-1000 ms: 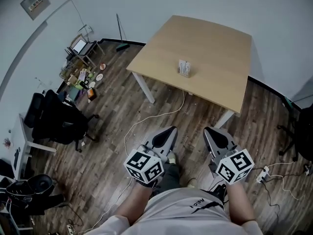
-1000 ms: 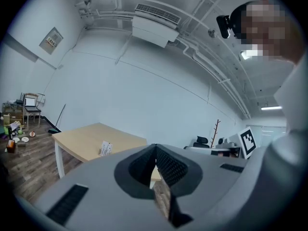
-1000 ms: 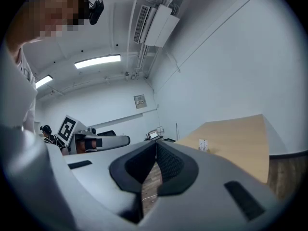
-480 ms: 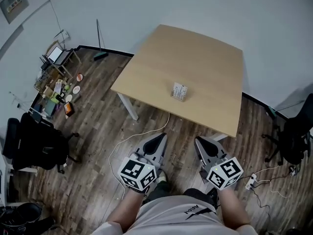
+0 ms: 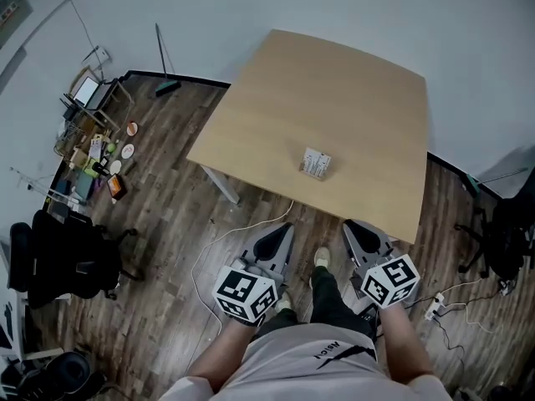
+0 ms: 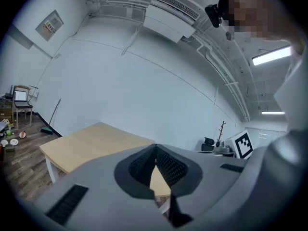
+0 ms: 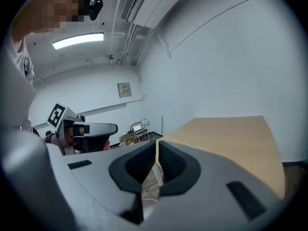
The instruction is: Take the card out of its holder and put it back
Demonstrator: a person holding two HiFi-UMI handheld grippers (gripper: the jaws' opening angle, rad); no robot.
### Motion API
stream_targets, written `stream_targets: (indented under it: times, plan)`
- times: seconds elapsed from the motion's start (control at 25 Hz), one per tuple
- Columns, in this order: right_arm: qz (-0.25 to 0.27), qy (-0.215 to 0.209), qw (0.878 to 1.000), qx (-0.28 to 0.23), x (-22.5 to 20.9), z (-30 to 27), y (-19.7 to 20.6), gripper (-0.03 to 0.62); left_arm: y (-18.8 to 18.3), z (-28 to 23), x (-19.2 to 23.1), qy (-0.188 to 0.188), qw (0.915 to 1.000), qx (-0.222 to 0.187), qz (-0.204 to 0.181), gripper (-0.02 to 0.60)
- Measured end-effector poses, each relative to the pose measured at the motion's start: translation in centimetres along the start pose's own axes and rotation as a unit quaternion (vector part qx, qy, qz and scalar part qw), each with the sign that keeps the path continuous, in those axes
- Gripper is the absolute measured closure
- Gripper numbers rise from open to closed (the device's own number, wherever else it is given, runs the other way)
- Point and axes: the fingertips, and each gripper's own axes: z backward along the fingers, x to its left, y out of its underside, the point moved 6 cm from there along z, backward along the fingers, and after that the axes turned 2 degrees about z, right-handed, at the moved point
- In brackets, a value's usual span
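Down low, left gripper (image 5: pixel 287 228) and right gripper (image 5: pixel 351 224) — jaws together, empty, card holder (image 5: pixel 315 164) on table (image 5: pixel 334 82) ahead

A light wooden table (image 5: pixel 334 98) with white legs stands close to a white wall (image 5: pixel 334 2). The floor (image 5: pixel 167 215) is made of dark wood planks. A white cord (image 5: pixel 219 239) lies on it near the table. A black chair (image 5: pixel 71 257) stands at the left and a second chair (image 5: pixel 510 232) at the right. A broom (image 5: pixel 166 85) leans on the wall. A long lamp (image 7: pixel 77 40) shines on the ceiling.
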Motion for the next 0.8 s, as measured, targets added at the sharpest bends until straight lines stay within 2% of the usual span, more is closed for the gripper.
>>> stream_targets:
  times: [0.2, 0.4, 0.64, 0.8]
  plan:
    - [0.006, -0.014, 1.0, 0.014, -6.1, -4.7, 0.7, 0.579, -0.3, -5.4, 1.8, -0.016, 0.9999, 0.004, -0.003, 0.569]
    - [0.019, -0.059, 0.996, 0.06, -11.3, -10.0, 2.2, 0.556, -0.9, -10.5, 3.7, -0.044, 0.999, 0.01, -0.005, 0.569]
    - [0.026, -0.105, 0.986, 0.129, -17.8, -15.1, 6.2, 0.513, 0.0, -16.1, 5.8, -0.1, 0.9947, 0.021, 0.007, 0.569]
    - [0.037, -0.126, 0.976, 0.172, -19.7, -18.3, 9.0, 0.508, 0.4, -17.4, 6.6, -0.123, 0.9915, 0.041, 0.012, 0.569]
